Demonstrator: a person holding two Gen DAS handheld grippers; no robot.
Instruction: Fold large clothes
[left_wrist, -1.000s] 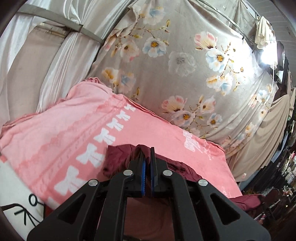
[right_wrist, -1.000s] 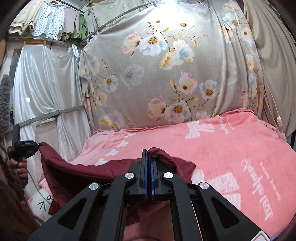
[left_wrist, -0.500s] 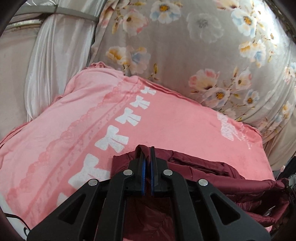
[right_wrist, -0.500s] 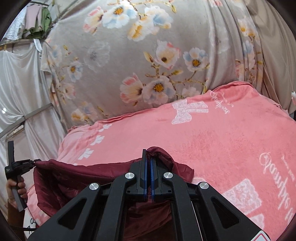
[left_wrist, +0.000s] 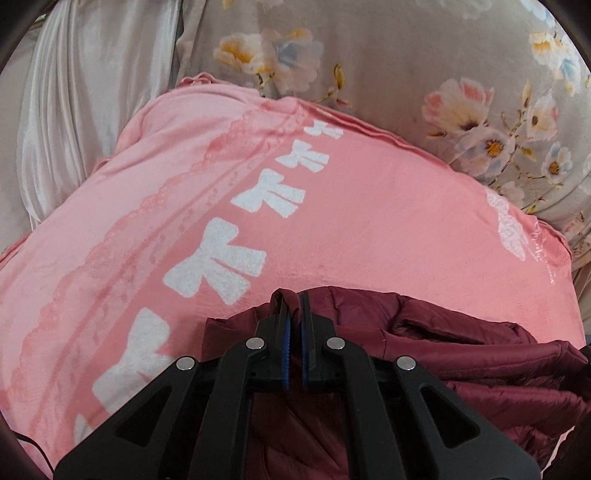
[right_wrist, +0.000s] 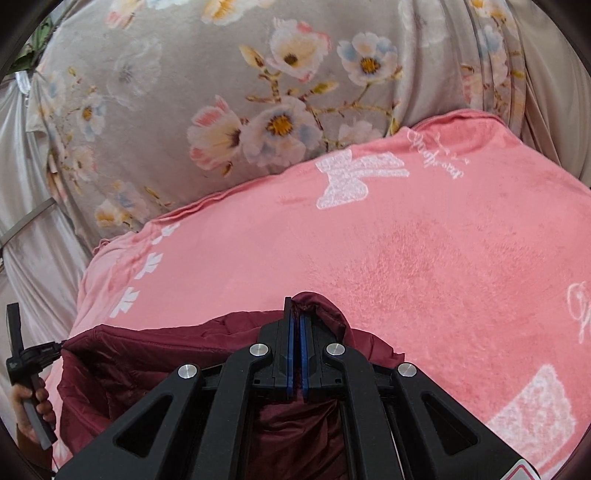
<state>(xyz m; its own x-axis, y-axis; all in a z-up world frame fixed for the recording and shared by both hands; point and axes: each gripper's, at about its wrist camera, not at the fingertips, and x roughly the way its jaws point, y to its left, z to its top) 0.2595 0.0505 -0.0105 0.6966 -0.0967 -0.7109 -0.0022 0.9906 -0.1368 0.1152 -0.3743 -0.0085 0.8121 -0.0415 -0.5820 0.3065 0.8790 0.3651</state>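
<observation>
A dark maroon quilted jacket (left_wrist: 461, 350) hangs between my two grippers low over a pink blanket (left_wrist: 369, 206). My left gripper (left_wrist: 293, 299) is shut on one corner of the jacket's edge, with fabric bunched between the blue pads. In the right wrist view my right gripper (right_wrist: 296, 306) is shut on the other corner of the jacket (right_wrist: 147, 354). The edge runs taut from it to the left gripper (right_wrist: 61, 345) at the far left, where a hand (right_wrist: 31, 410) grips the handle. The jacket's lower part is hidden under the gripper bodies.
The pink blanket (right_wrist: 424, 258) with white bow prints covers the bed. A grey floral sheet (right_wrist: 221, 92) hangs behind the bed. Shiny pale curtains (left_wrist: 74, 110) hang at the left.
Both grippers have swung forward and down over the bed, still shut on the jacket. The jacket's edge has dropped closer to the pink blanket, and the views now tilt downward.
</observation>
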